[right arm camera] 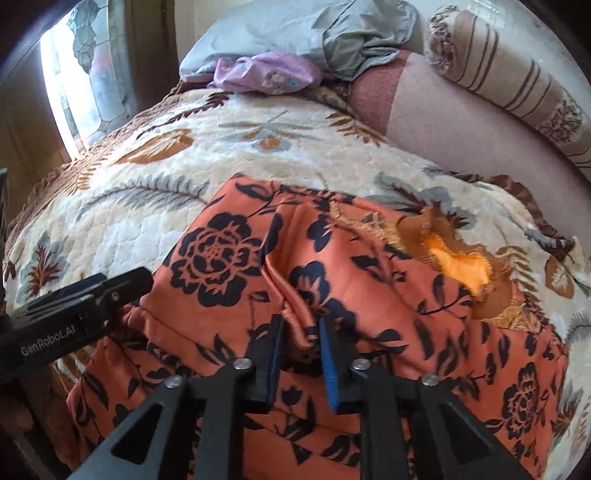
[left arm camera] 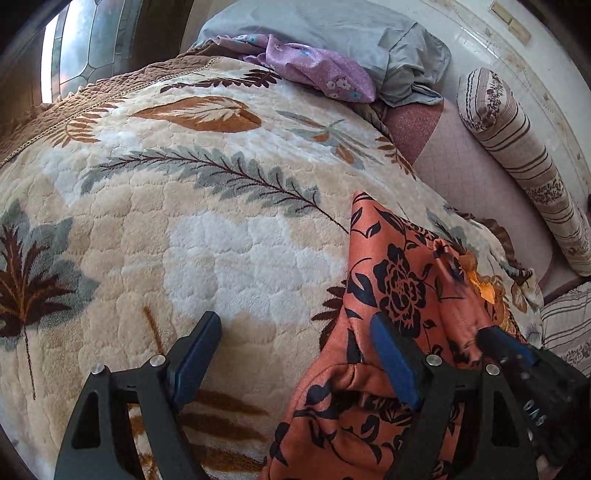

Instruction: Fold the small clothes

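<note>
An orange garment with black flowers lies rumpled on the leaf-patterned blanket; it also shows in the left wrist view at the right. My right gripper is shut on a raised fold of this garment. My left gripper is open wide and empty, its right finger over the garment's left edge and its left finger over bare blanket. The left gripper's body shows at the left of the right wrist view, beside the garment.
A purple floral cloth and a grey pillow lie at the bed's far end. A striped bolster lies along the right wall on a pink sheet. A window is at the far left.
</note>
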A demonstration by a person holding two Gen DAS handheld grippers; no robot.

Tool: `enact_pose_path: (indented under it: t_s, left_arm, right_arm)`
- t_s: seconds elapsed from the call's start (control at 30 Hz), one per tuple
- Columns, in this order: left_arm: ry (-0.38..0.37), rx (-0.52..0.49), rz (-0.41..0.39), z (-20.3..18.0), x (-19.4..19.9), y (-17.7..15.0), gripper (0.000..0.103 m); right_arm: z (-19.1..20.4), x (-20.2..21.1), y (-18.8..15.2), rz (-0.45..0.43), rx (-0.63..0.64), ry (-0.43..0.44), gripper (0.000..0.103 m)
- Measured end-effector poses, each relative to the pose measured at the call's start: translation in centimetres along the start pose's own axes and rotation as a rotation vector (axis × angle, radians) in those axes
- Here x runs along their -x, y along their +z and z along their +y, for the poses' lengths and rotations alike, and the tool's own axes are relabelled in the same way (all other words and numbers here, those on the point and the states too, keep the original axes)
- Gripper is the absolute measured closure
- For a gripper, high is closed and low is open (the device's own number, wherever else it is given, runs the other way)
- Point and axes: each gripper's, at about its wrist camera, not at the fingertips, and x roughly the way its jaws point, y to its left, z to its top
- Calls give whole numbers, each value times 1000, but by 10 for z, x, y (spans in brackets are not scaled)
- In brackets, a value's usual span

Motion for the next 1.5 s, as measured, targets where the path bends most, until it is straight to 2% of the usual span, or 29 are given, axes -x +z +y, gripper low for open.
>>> enact_pose_path:
  t_s: [0.07, 0.13, 0.23, 0.33, 0.4, 0.5, 0.53, 0.57, 0.7, 0.8, 0.9, 1.03, 1.1, 1.13, 1.17, 1.2, 1.23, 1.33, 1.5]
  left_arm:
    - [-3, -1, -20, 0, 4, 1, 20]
    - [-5, -1, -49, 0, 10, 2, 20]
    - [-24, 1, -91, -2, 19, 4, 20]
    - [-26, -14, -107, -7, 22, 5, 20]
    - [-28, -16, -97, -9, 20, 5, 20]
    - [-26, -16, -85, -11, 16, 2, 20]
    - [-20, -19, -86, -12, 16, 2, 20]
    - [-14, -22, -89, -12, 15, 1, 20]
    - [9, -23, -98, -11, 15, 0, 20]
    - [28, 9, -116, -3, 19, 4, 20]
    - [44, 52, -138, 9, 24, 9, 20]
    - [31, 91, -133, 18, 26, 13, 20]
    - [20, 95, -125, 18, 26, 14, 20]
    - [12, 94, -123, 17, 26, 14, 20]
    - [4, 87, -120, 15, 26, 14, 20]
    - [-3, 75, -116, 13, 26, 14, 20]
    - [-6, 65, -115, 10, 26, 13, 20]
    - [-17, 40, -105, 5, 25, 11, 20]
    - [-15, 45, -97, 6, 24, 10, 20]
  right_arm:
    - [-30, 26, 2, -59, -89, -26, 94]
    - [-69, 54, -1, -118, -190, -62, 95]
    - [-140, 97, -26, -189, -403, -92, 95]
    - [-196, 108, -68, -174, -602, -68, 93]
    - [-211, 101, -92, -118, -657, -84, 89]
    - [-192, 97, -100, -102, -566, -91, 65]
    - [-174, 95, -94, -105, -489, -79, 35]
    - [-153, 93, -85, -115, -398, -63, 17]
    - [-46, 76, -49, -109, 38, -18, 17]
    - [13, 55, -33, -93, 177, 19, 19]
    - [40, 25, -21, -59, 166, 30, 24]
    - [51, -25, -17, 42, 165, 7, 47]
    - [44, -34, -17, 61, 107, 29, 51]
    - [41, -35, -15, 63, 81, 28, 61]
    - [38, -34, -13, 65, 62, 24, 78]
    - [32, -31, -11, 65, 42, 24, 89]
    - [26, -27, -9, 62, 15, 29, 96]
    - [-9, 1, -5, 5, -87, 15, 96]
    - [-103, 61, -8, -121, -363, -8, 97]
